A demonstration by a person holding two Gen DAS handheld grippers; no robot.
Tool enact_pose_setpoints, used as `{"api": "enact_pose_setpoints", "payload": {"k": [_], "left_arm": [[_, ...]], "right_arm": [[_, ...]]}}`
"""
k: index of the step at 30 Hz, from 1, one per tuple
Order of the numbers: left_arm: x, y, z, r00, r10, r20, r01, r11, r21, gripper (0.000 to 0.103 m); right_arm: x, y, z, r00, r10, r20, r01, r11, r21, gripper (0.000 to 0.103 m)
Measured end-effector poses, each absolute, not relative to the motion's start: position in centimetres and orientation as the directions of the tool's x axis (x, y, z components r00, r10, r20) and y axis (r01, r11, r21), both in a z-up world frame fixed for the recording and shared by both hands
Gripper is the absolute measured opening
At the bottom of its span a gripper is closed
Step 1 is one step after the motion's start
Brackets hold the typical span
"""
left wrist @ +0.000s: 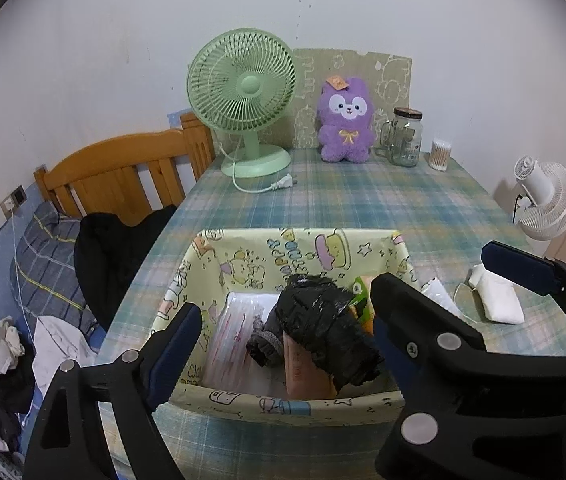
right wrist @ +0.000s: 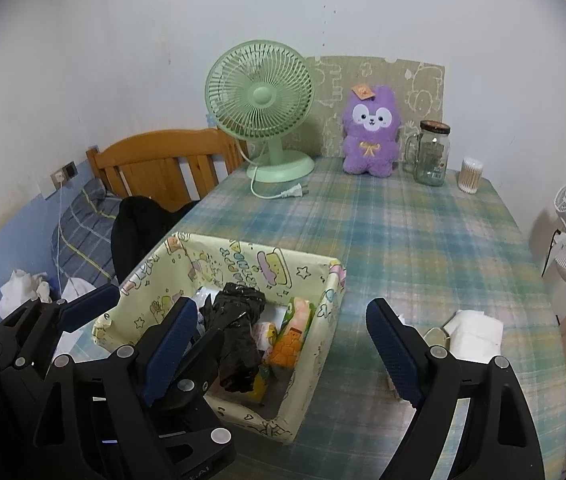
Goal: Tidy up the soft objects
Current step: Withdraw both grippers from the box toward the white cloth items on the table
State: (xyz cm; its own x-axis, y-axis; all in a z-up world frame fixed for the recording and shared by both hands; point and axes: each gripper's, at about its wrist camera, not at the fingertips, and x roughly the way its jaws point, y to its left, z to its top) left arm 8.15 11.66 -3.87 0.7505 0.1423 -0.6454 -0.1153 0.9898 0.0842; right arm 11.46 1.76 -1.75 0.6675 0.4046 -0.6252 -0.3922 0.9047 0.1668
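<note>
Hovering over the desk (right wrist: pixel 423 232), both grippers gape empty | left gripper (left wrist: pixel 283 312) sits above the cartoon-print box (left wrist: pixel 243 404) holding a black bag (left wrist: pixel 323 328) | white folded cloth (right wrist: pixel 475 336) lies just right of the right gripper (right wrist: pixel 283 336), nearer that hand, long axis undetermined | box lettering unreadable

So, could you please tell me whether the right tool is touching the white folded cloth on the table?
Apart. In the left wrist view the right tool hangs open above the white folded cloth, nothing between its pads.
</note>
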Motion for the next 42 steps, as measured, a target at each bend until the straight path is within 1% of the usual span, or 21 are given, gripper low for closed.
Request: {"api": "enact_pose_setpoints", "payload": {"k": [15,19,31,35,42], "left_arm": [[7.1,8.2,-1.2,0.797,0.111,-0.594,-0.073,0.994,0.087,0.092],[6.7,6.9,-0.7,0.809,0.109,-0.578,-0.065,0.993,0.096,0.096],[6.2,3.6,0.2,0.833,0.067,-0.549,-0.027,0.996,0.08,0.097],[6.1,2.3,0.4,0.839,0.055,-0.542,-0.012,0.996,0.083,0.097],[6.0,0.3,0.3,0.839,0.03,-0.543,0.014,0.997,0.076,0.097]], "right_arm": [[10.3,-1.7,0.8,0.713,0.402,-0.575,-0.381,0.91,0.165,0.089],[9.8,-2.9,1.4,0.731,0.39,-0.56,-0.367,0.916,0.16,0.089],[8.9,-6.9,2.3,0.771,0.348,-0.533,-0.315,0.936,0.155,0.089],[8.6,-8.3,2.3,0.781,0.339,-0.524,-0.296,0.94,0.168,0.094],[8.2,-10.2,2.1,0.795,0.318,-0.516,-0.266,0.948,0.175,0.094]]}}
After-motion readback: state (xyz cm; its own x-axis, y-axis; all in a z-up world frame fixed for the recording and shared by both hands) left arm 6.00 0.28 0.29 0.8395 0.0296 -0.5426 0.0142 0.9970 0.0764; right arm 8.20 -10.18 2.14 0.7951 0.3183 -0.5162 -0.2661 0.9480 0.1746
